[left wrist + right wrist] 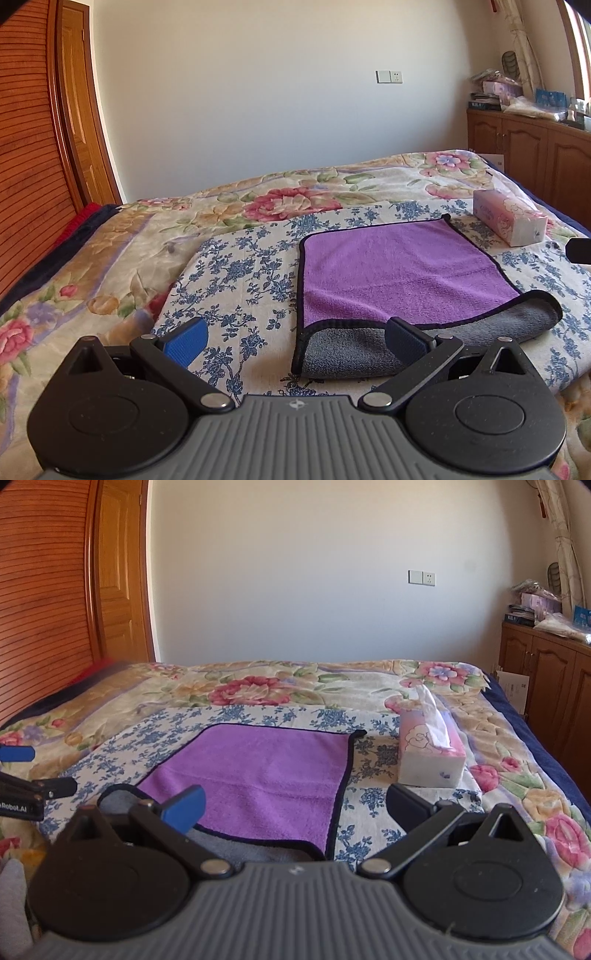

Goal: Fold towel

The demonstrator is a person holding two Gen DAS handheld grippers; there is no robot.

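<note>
Purple-and-grey microfibre towel [399,273] folded once, seemingly (near edge uneven); second fold left. My left gripper [295,341], right gripper [295,808] gape, empty.

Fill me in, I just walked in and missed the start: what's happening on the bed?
A person holding two handheld grippers is folding a purple towel with a grey underside on the flowered bedspread. The towel is partly folded, its grey side showing along the near edge. The left gripper and right gripper are both open, holding nothing. A tissue box sits beside the towel.
</note>
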